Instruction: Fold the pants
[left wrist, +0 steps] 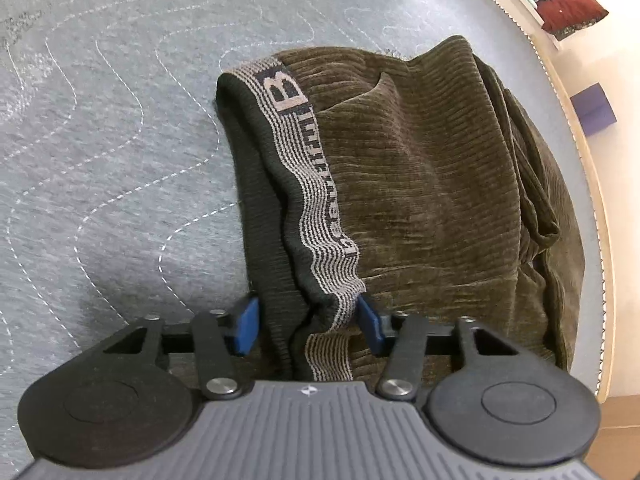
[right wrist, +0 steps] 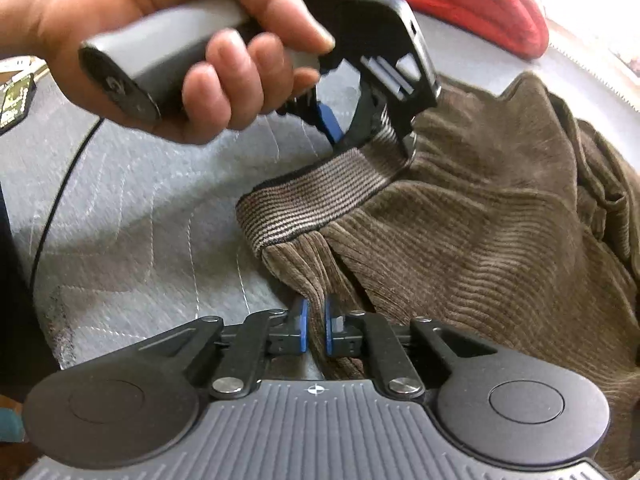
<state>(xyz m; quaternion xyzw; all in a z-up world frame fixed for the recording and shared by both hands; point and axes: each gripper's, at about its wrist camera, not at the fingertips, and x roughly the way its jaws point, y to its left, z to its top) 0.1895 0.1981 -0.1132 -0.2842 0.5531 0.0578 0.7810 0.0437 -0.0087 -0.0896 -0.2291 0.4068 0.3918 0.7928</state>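
Brown corduroy pants (left wrist: 420, 184) with a striped elastic waistband (left wrist: 316, 208) lie bunched on a grey quilted surface (left wrist: 100, 140). My left gripper (left wrist: 308, 320) has its blue pads on either side of the waistband, with the band pinched between them. In the right wrist view the left gripper (right wrist: 368, 136) shows from outside, held by a hand (right wrist: 180, 40), gripping the waistband (right wrist: 312, 204). My right gripper (right wrist: 316, 328) is shut on a fold of the pants (right wrist: 480, 240) just below the waistband.
The grey surface ends in a pale rim (left wrist: 576, 120) at the right. A purple block (left wrist: 594, 110) and a red cushion (left wrist: 572, 8) lie beyond it. A red cloth (right wrist: 460, 0) lies at the back. A black cable (right wrist: 60, 200) runs at the left.
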